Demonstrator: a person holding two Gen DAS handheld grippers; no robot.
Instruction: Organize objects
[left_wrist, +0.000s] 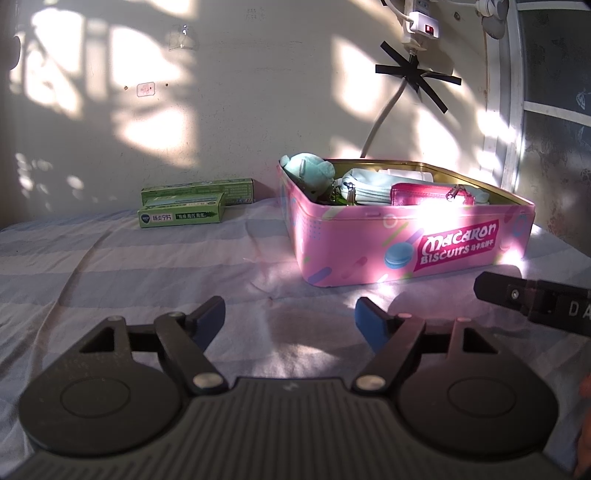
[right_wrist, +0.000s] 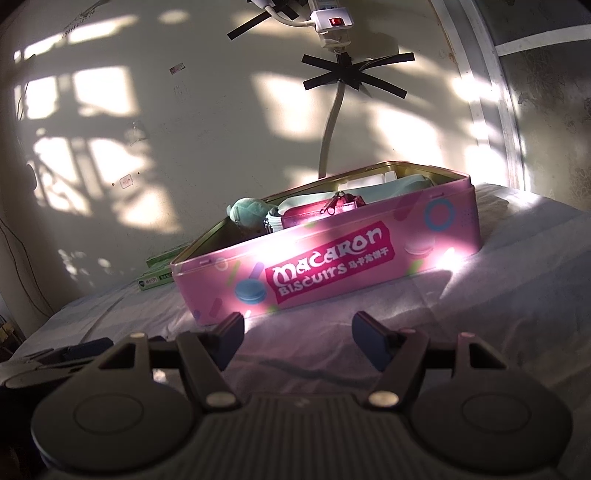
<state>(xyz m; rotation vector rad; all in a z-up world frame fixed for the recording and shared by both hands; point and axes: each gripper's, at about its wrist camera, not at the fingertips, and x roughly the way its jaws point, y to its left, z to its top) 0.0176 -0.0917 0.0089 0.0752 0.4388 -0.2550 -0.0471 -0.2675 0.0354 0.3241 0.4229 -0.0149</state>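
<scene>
An open pink "Macaron Biscuits" tin (left_wrist: 332, 251) (right_wrist: 424, 236) stands on a striped sheet. Inside it lie a teal plush toy (left_wrist: 308, 170) (right_wrist: 247, 212), a pale blue pouch (left_wrist: 369, 188) and a magenta zip purse (left_wrist: 424, 194) (right_wrist: 317, 216). Left of the tin, by the wall, two green boxes (left_wrist: 184, 214) lie one in front of the other. My left gripper (left_wrist: 290, 314) is open over bare sheet, short of the tin's near left corner. My right gripper (right_wrist: 299, 326) is open just before the tin's front wall. Nothing sits between either pair of fingers.
The striped sheet (left_wrist: 147, 266) spreads to the left and front. A white power strip (left_wrist: 421, 22) and a cable fixed with black tape (left_wrist: 413, 74) hang on the wall behind the tin. A window frame (left_wrist: 513, 110) rises at the right.
</scene>
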